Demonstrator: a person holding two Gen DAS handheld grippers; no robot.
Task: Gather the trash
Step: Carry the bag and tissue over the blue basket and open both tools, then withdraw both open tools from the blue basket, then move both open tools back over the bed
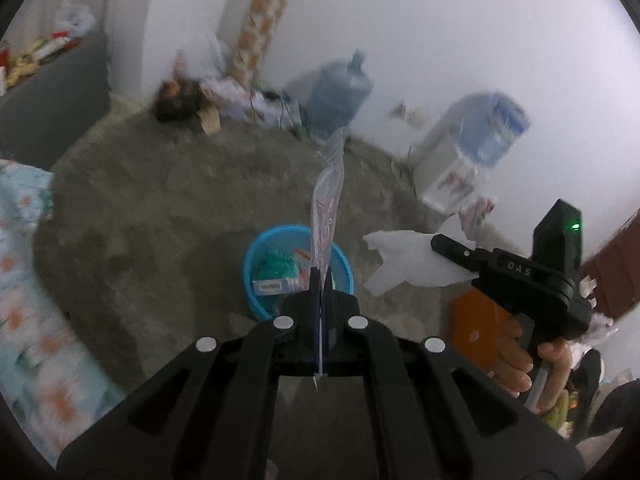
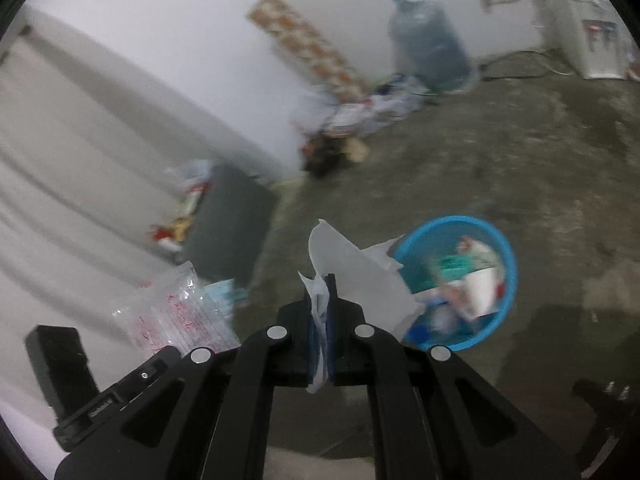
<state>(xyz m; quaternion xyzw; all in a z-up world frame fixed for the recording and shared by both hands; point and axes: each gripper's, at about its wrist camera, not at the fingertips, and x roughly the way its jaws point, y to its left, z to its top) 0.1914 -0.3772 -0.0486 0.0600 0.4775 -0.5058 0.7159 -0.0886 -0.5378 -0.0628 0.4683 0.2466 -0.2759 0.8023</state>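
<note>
Left gripper (image 1: 320,280): black fingers clamped together on a clear plastic bag (image 1: 329,200); blue pads pinch its lower edge, and a sliver of it pokes out behind them.
Plastic bag: thin, glossy, see-through film with red print; edge-on and upright in the left wrist view, so it reads as a narrow strip over the bin; the right wrist view shows it (image 2: 176,312) broadside, a crinkled rectangle at near left.
Right gripper (image 2: 320,292): fingers clamped on a white sheet of paper (image 2: 356,276); soft crumpled folds squeezed between the pads, the rest fanning up and right.
Paper: matte, limp, ragged in outline; from the left wrist view it (image 1: 404,260) hangs from the right gripper's (image 1: 440,245) tip, right of the bin.
Bin (image 1: 256,272): round blue plastic basket, already holding mixed litter (teal scraps, white and printed packets); it stands on the floor just beyond the left fingers, and right of the right fingers in the other view (image 2: 508,264).
Hand (image 1: 520,364): only the left wrist view shows it, wrapped round the right gripper's handle.
Floor (image 1: 168,200): bare grey concrete, rough and blotchy.
Far wall: a large bluish water jug (image 1: 340,96), a leaning patterned roll (image 1: 260,20), and a white water dispenser (image 1: 448,168) at far right.
</note>
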